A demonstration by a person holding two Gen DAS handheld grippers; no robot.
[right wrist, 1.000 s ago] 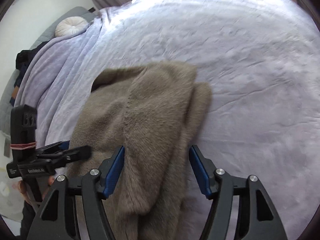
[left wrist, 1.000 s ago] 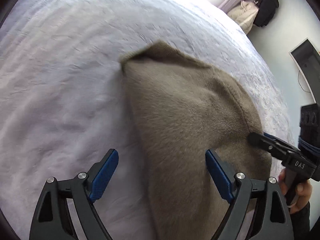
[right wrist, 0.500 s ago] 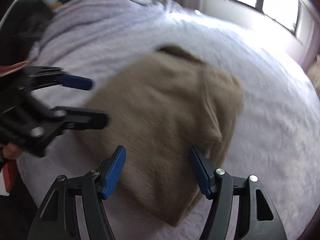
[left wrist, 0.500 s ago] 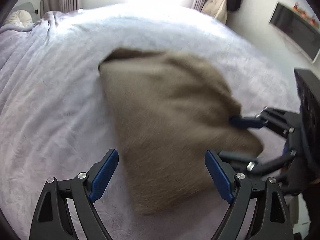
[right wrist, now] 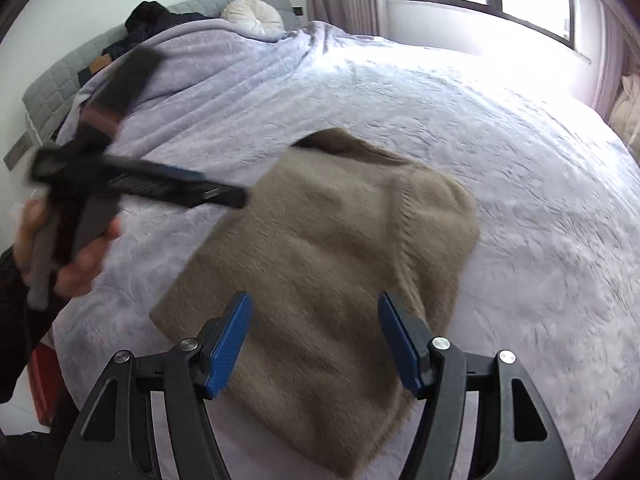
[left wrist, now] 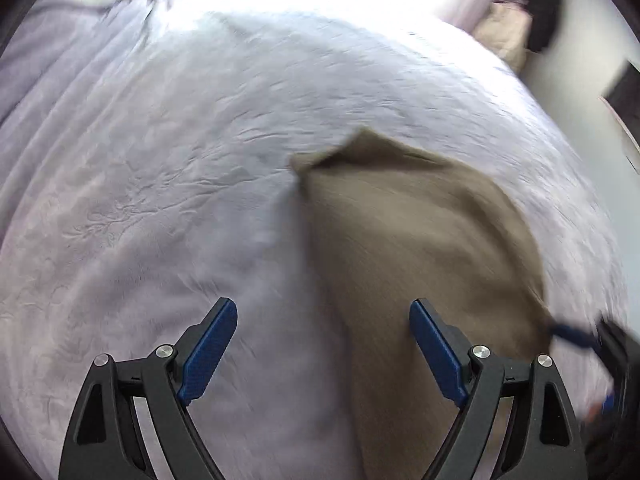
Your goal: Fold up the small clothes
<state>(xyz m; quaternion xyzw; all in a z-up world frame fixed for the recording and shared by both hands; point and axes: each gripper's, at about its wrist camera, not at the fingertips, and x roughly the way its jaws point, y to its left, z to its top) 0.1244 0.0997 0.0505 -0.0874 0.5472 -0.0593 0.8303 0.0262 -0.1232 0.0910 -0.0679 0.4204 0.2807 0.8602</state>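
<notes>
A folded taupe fuzzy garment (right wrist: 320, 264) lies flat on the lavender bedspread (right wrist: 500, 128), with nothing else on it. The right claw (right wrist: 315, 344) hangs above its six-o'clock end, blue pads spread, pinching nothing. The left claw (left wrist: 323, 354) is also spread and empty, hovering over the garment's nine-o'clock edge, a hand (right wrist: 76, 252) gripping its handle.
</notes>
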